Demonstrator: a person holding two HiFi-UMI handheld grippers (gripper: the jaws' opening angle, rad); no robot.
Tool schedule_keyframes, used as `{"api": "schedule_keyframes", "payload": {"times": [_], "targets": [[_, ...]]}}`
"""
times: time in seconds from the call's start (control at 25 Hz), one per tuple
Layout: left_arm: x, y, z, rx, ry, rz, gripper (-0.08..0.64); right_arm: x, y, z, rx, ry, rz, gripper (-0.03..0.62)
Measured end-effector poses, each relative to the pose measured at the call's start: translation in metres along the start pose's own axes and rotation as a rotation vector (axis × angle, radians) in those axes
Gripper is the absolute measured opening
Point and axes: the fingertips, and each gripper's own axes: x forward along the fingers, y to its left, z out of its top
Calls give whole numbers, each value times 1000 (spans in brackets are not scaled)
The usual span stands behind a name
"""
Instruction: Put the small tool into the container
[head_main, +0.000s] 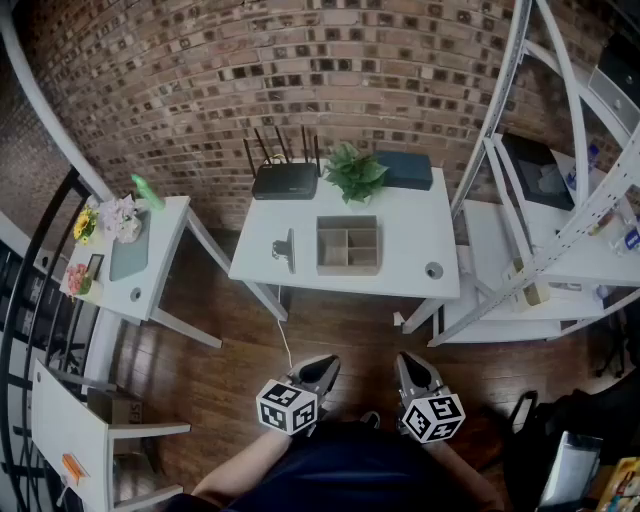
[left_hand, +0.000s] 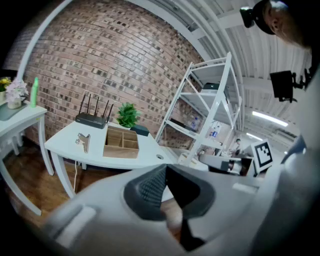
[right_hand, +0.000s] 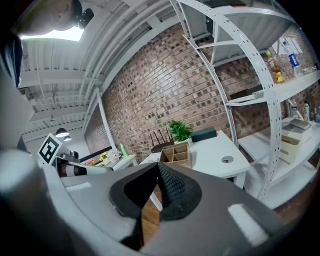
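Note:
The small tool (head_main: 285, 248), a metal clip-like piece, lies on the white table (head_main: 415, 235) just left of the wooden container (head_main: 348, 245), which has open compartments. In the left gripper view the small tool (left_hand: 82, 141) and the container (left_hand: 120, 143) sit far ahead. Both grippers hang low over the wooden floor, well short of the table. My left gripper (head_main: 325, 366) (left_hand: 165, 166) is shut with nothing in it. My right gripper (head_main: 405, 362) (right_hand: 158, 164) also has its tips together and holds nothing. The container (right_hand: 176, 155) shows ahead in the right gripper view.
A black router (head_main: 285, 180), a potted plant (head_main: 356, 172) and a dark box (head_main: 405, 170) line the table's back edge. A side table (head_main: 135, 262) with flowers stands at the left. A white shelf rack (head_main: 560, 230) stands at the right. A cable (head_main: 284, 335) hangs under the table.

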Motion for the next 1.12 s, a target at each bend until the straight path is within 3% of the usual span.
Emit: {"api": "schedule_keyframes", "payload": {"times": [0.24, 0.44, 0.84, 1.12], "targets": [[30, 2, 24, 0, -34, 54, 3, -5, -33, 12, 18, -28, -4, 11], [28, 42, 37, -26, -48, 152, 42, 6, -41, 9, 35, -7, 9, 11], [62, 168, 97, -92, -88, 185, 91, 79, -56, 42, 25, -17, -113, 11], [103, 301, 122, -85, 6, 235, 110, 141, -36, 67, -28, 2, -191, 11]]}}
